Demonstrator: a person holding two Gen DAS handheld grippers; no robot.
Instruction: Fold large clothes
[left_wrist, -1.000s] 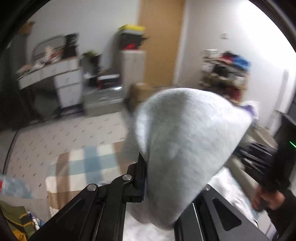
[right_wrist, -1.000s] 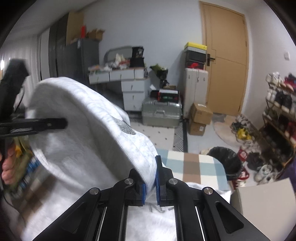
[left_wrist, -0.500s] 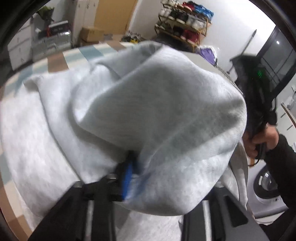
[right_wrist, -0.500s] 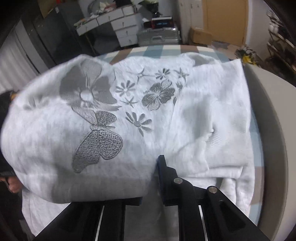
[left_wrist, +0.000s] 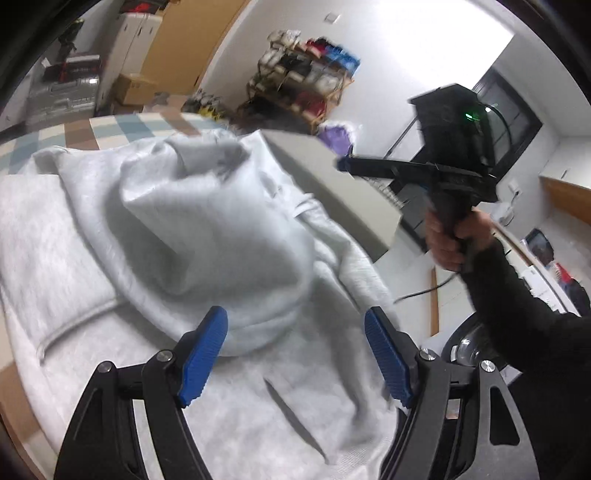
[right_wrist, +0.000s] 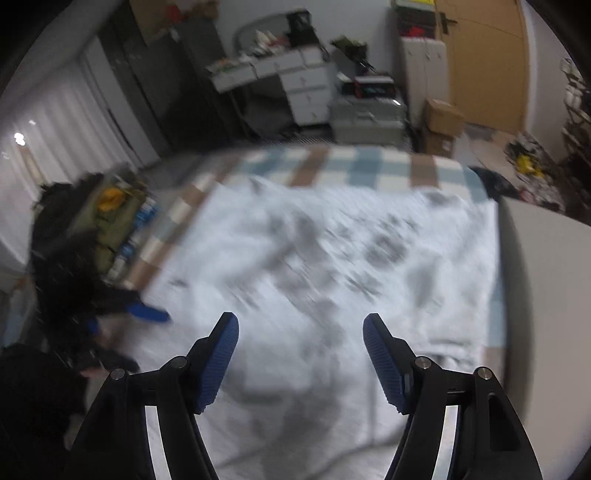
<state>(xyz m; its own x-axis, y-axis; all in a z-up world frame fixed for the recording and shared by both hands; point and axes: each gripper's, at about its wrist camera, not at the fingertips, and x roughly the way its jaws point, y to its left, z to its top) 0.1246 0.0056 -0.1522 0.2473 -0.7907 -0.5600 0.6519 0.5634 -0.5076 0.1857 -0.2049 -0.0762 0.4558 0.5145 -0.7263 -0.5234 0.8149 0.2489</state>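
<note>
A light grey sweatshirt (left_wrist: 192, 236) with a dark flower and butterfly print lies on the checked table cover (right_wrist: 369, 166). In the left wrist view a folded part of it bulges up in front of my left gripper (left_wrist: 295, 350), which is open and empty just above the cloth. In the right wrist view the sweatshirt (right_wrist: 332, 266) is blurred, spread flat. My right gripper (right_wrist: 301, 354) is open and empty above it. The right gripper also shows in the left wrist view (left_wrist: 424, 170), held up by a hand at the right.
A grey-white box (left_wrist: 332, 184) lies at the table's right side, beside the sweatshirt. A pile of clothes (right_wrist: 110, 218) sits at the table's left edge. Drawers, a case and cardboard boxes (right_wrist: 439, 122) stand on the floor beyond. A shoe rack (left_wrist: 306, 74) stands by the wall.
Both grippers have let go of the sweatshirt and opened. The cloth has dropped onto the table, folded over. The right gripper has lifted away.
</note>
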